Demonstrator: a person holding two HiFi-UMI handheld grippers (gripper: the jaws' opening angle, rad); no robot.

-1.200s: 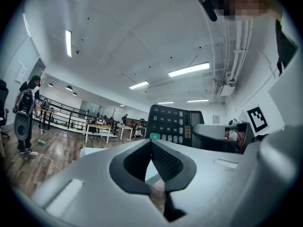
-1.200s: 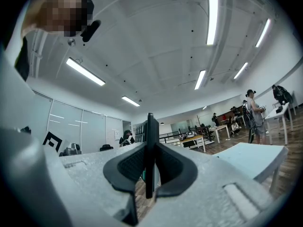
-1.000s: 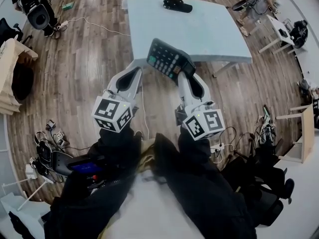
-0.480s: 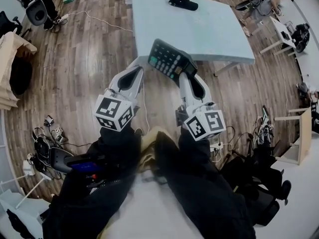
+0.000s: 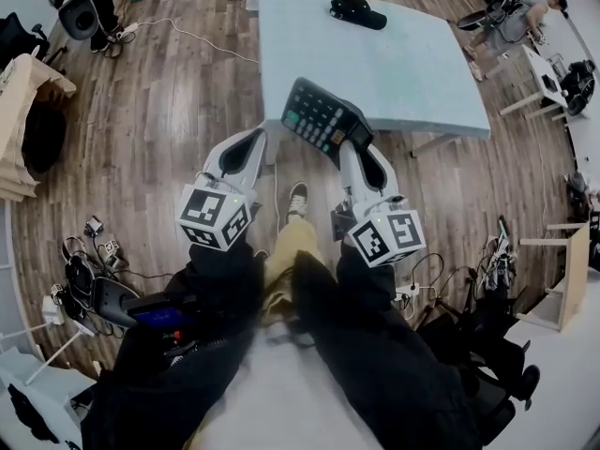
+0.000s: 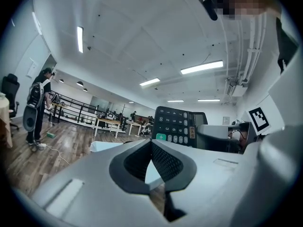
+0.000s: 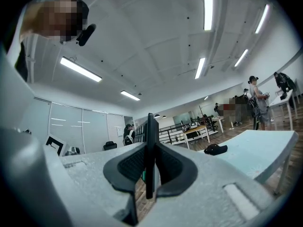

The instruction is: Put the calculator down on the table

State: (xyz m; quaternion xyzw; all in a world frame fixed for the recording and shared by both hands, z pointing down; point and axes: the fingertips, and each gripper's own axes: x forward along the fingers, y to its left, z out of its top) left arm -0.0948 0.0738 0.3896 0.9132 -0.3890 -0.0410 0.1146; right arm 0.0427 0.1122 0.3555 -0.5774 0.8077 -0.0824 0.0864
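A black calculator (image 5: 322, 117) with a green key hangs in the air, tilted, over the near edge of the pale blue table (image 5: 394, 64). My right gripper (image 5: 356, 141) is shut on its near right end. In the right gripper view the calculator (image 7: 151, 126) stands edge-on between the pads, with the right gripper (image 7: 151, 148) clamped on it. My left gripper (image 5: 255, 139) is beside it on the left, apart from it. Its tips (image 6: 151, 142) touch with nothing between them. From there the calculator (image 6: 176, 126) shows at the right.
A black cap (image 5: 357, 11) lies at the table's far side, also seen as the cap (image 7: 215, 149) in the right gripper view. My shoe (image 5: 296, 198) is on the wooden floor below. Cables and gear (image 5: 89, 270) lie at the left, desks and people (image 5: 525, 17) at the right.
Both grippers and the calculator have moved forward toward the table, which now sits nearer in the head view. A shoe has come into view between the arms.
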